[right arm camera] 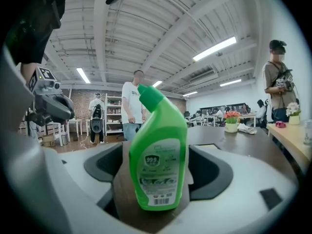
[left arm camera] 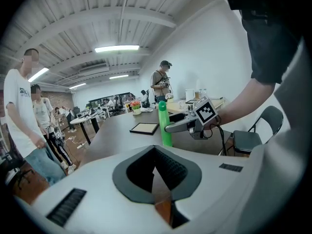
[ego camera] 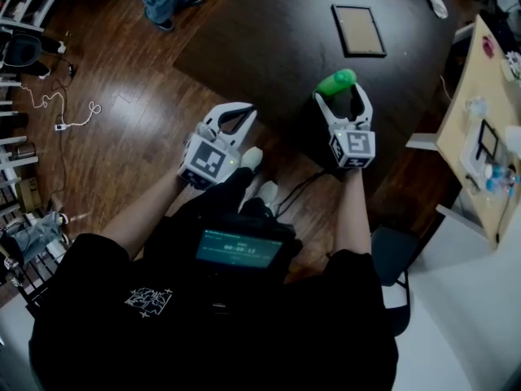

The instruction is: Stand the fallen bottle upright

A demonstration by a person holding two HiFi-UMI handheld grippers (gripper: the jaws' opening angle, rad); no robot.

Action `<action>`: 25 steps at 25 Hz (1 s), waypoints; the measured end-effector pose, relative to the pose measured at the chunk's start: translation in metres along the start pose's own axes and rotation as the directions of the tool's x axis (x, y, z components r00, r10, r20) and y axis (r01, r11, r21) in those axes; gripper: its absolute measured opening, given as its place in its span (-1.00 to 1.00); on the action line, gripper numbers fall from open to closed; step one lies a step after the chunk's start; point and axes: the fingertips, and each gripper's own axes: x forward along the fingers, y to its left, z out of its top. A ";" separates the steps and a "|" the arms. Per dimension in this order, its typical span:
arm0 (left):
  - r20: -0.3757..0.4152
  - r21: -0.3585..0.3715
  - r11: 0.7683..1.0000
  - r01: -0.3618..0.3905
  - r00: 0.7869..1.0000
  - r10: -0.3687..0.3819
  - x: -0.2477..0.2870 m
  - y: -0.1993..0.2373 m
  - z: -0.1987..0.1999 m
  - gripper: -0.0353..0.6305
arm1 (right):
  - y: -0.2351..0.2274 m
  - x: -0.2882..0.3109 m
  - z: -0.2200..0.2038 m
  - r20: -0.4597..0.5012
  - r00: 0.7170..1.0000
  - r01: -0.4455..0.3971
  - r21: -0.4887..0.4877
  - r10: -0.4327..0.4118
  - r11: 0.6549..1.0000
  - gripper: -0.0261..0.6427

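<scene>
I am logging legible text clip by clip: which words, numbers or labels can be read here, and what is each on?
"999": on the label of the bottle.
The rest of that label, barcode digits included: too small to read.
Lit digits on the screen at the person's chest: too blurred to read.
White print on the shirt: too small to read.

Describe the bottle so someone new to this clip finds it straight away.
On the big dark table, look at its near edge, where the right gripper reaches in. The bottle stands upright between its jaws: bright green plastic with an angled neck and a white label, unlike the flat framed board farther back.
</scene>
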 end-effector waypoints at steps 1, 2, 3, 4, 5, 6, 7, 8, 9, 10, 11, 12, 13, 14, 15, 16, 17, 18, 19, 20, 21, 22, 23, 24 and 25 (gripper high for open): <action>0.002 -0.002 1.000 0.001 1.000 -0.001 -0.001 0.000 0.000 -0.89 | 0.000 -0.003 0.000 -0.002 1.000 0.005 -0.004 -0.005 1.000 0.43; 0.004 -0.004 1.000 0.003 1.000 -0.003 -0.001 -0.001 0.000 -0.89 | 0.001 -0.007 0.001 -0.003 1.000 0.008 -0.005 -0.008 1.000 0.42; 0.006 -0.005 1.000 0.007 1.000 -0.007 -0.002 -0.002 0.001 -0.89 | 0.001 -0.012 0.002 -0.003 1.000 0.012 -0.001 -0.012 1.000 0.39; 0.010 -0.008 1.000 0.011 1.000 -0.011 -0.003 -0.003 0.002 -0.89 | 0.001 -0.017 0.003 -0.002 1.000 0.016 0.006 -0.016 1.000 0.32; 0.015 -0.011 1.000 0.015 1.000 -0.015 -0.003 -0.005 0.003 -0.89 | 0.000 -0.023 0.005 0.000 1.000 0.023 0.019 -0.023 1.000 0.31; 0.020 -0.014 1.000 0.020 1.000 -0.019 -0.003 -0.006 0.004 -0.89 | -0.002 -0.030 0.006 0.003 1.000 0.031 0.037 -0.031 0.999 0.29; 0.025 -0.016 1.000 0.024 0.999 -0.024 -0.002 -0.008 0.006 -0.89 | -0.004 -0.037 0.008 0.007 0.999 0.041 0.065 -0.041 0.997 0.25; 0.030 -0.017 0.999 0.030 0.999 -0.030 -0.002 -0.011 0.007 -0.89 | -0.006 -0.046 0.010 0.012 0.998 0.053 0.101 -0.055 0.993 0.25; 0.035 -0.015 0.999 0.037 0.999 -0.037 -0.001 -0.014 0.009 -0.89 | -0.009 -0.055 0.012 0.019 0.997 0.066 0.140 -0.069 0.988 0.25; 0.041 -0.011 0.999 0.045 0.998 -0.044 -0.001 -0.017 0.011 -0.89 | -0.011 -0.064 0.013 0.027 0.996 0.077 0.174 -0.083 0.982 0.15; 0.046 -0.003 0.999 0.051 0.998 -0.051 0.000 -0.020 0.013 -0.89 | -0.013 -0.073 0.015 0.036 0.995 0.087 0.204 -0.096 0.975 0.15; 0.050 0.011 0.998 0.057 0.997 -0.057 0.000 -0.023 0.014 -0.89 | -0.014 -0.081 0.016 0.044 0.993 0.096 0.229 -0.109 0.969 0.14; 0.051 0.027 0.998 0.060 0.997 -0.061 0.000 -0.025 0.016 -0.89 | -0.015 -0.090 0.016 0.050 0.991 0.106 0.247 -0.122 0.963 0.05; 0.050 0.038 0.997 0.063 0.997 -0.064 -0.001 -0.029 0.017 -0.89 | -0.015 -0.099 0.016 0.051 0.990 0.117 0.255 -0.134 0.960 0.04; 0.050 0.040 0.997 0.069 0.996 -0.071 -0.001 -0.032 0.018 -0.89 | -0.015 -0.107 0.016 0.044 0.989 0.128 0.252 -0.143 0.959 0.04; 0.057 0.036 0.996 0.080 0.995 -0.082 0.000 -0.037 0.019 -0.89 | -0.014 -0.114 0.015 0.032 0.988 0.140 0.243 -0.152 0.960 -0.01; 0.069 0.033 0.995 0.091 0.993 -0.093 -0.001 -0.041 0.021 -0.89 | -0.013 -0.120 0.015 0.018 0.987 0.151 0.234 -0.160 0.961 -0.12; 0.079 0.035 0.995 0.097 0.992 -0.100 -0.001 -0.045 0.024 -0.89 | -0.011 -0.125 0.015 0.007 0.986 0.161 0.227 -0.167 0.961 -0.14; 0.083 0.044 0.994 0.098 0.991 -0.101 -0.002 -0.047 0.028 -0.89 | -0.009 -0.131 0.015 0.000 0.985 0.168 0.223 -0.172 0.960 -0.16; 0.082 0.053 0.994 0.097 0.991 -0.101 -0.003 -0.048 0.031 -0.89 | -0.008 -0.135 0.016 -0.005 0.984 0.175 0.220 -0.178 0.960 -0.17; 0.082 0.056 0.994 0.095 0.992 -0.099 -0.003 -0.049 0.034 -0.89 | -0.006 -0.139 0.017 -0.011 0.983 0.181 0.217 -0.183 0.959 -0.18; 0.081 0.055 0.994 0.093 0.992 -0.097 -0.003 -0.050 0.036 -0.89 | -0.003 -0.142 0.019 -0.016 0.982 0.185 0.213 -0.186 0.959 -0.19; 0.086 0.052 0.994 0.093 0.992 -0.097 -0.004 -0.051 0.038 -0.89 | 0.001 -0.144 0.021 -0.020 0.982 0.188 0.208 -0.189 0.960 -0.20; 0.097 0.047 0.994 0.101 0.990 -0.105 -0.006 -0.055 0.038 -0.89 | 0.006 -0.147 0.023 -0.022 0.981 0.191 0.203 -0.190 0.960 -0.21; 0.113 0.041 0.993 0.112 0.987 -0.116 -0.009 -0.062 0.038 -0.89 | 0.013 -0.152 0.024 -0.021 0.981 0.192 0.198 -0.192 0.961 -0.22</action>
